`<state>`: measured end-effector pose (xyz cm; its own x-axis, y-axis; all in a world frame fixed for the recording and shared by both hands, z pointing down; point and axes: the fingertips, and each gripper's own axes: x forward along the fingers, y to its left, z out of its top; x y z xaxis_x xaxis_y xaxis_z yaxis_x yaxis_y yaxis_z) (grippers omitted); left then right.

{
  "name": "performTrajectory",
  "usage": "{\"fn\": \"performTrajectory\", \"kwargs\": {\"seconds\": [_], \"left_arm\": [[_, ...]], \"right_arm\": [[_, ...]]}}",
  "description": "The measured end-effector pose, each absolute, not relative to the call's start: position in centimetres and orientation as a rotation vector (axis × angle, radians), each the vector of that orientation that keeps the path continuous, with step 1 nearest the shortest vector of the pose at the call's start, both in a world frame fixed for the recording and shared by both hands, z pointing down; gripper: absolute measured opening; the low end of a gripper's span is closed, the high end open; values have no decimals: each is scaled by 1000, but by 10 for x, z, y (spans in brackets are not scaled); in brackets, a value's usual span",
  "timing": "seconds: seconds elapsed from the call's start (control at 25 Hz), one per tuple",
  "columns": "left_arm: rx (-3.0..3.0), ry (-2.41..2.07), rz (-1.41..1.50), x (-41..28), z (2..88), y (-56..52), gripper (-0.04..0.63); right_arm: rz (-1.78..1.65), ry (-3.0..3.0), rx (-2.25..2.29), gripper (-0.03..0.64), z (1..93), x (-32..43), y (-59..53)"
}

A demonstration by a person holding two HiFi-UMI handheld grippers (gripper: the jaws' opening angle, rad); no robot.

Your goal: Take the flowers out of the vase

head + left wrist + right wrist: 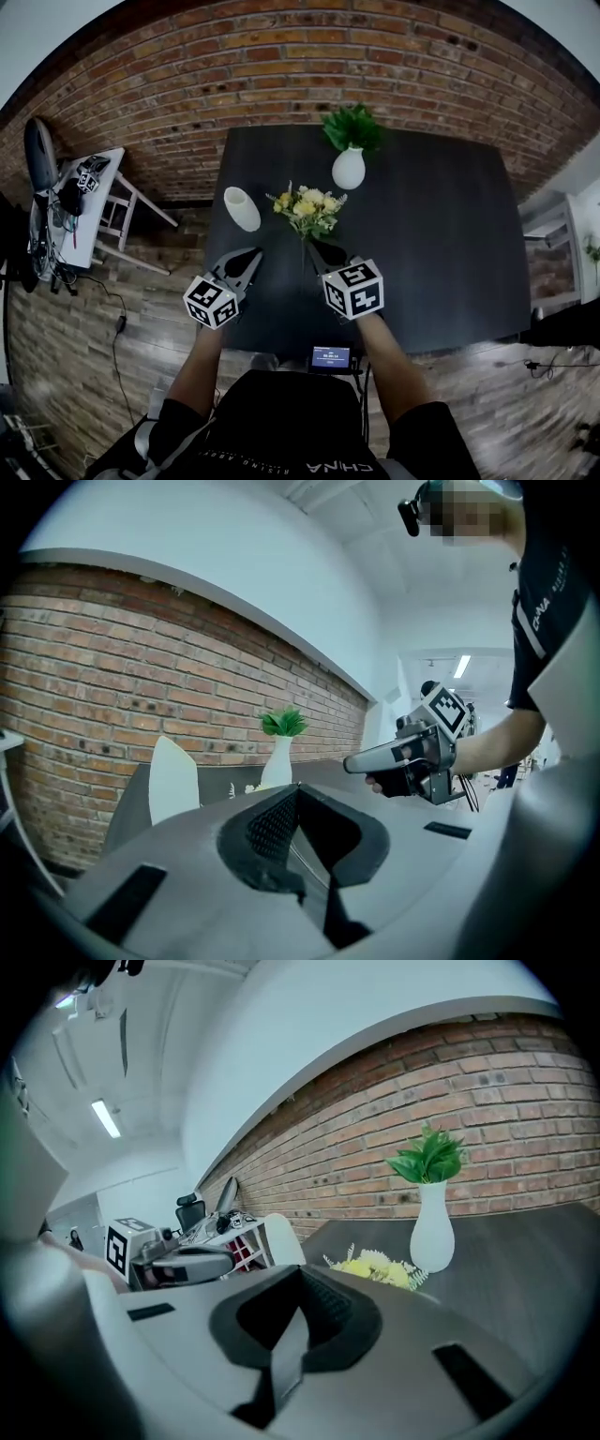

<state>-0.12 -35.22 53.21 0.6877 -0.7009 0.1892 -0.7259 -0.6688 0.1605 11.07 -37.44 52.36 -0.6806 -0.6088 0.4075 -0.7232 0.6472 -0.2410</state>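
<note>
The dark table (422, 234) stands against a brick wall (281, 56). I see the flowers (309, 210) out of the white vase (242, 208), just beside it. My left gripper (255, 252) and right gripper (313, 245) are both closed and empty.

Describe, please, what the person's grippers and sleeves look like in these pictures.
The left gripper and right gripper match: pale grey shells, dark ribbed jaws, each with a white cube of black square markers. Short black sleeves, white lettering on the top.
</note>
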Motion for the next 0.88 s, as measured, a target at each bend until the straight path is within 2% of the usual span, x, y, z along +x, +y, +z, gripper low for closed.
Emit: {"fn": "performTrajectory", "kwargs": {"seconds": [0.36,0.88], "left_arm": [[2652,-1154,187,-8,551,-305,2],[2792,-996,200,-63,535,-234,2]], "right_arm": [[542,-2513,1075,5,552,109,-330],[530,-2384,1328,5,555,66,-252]]}}
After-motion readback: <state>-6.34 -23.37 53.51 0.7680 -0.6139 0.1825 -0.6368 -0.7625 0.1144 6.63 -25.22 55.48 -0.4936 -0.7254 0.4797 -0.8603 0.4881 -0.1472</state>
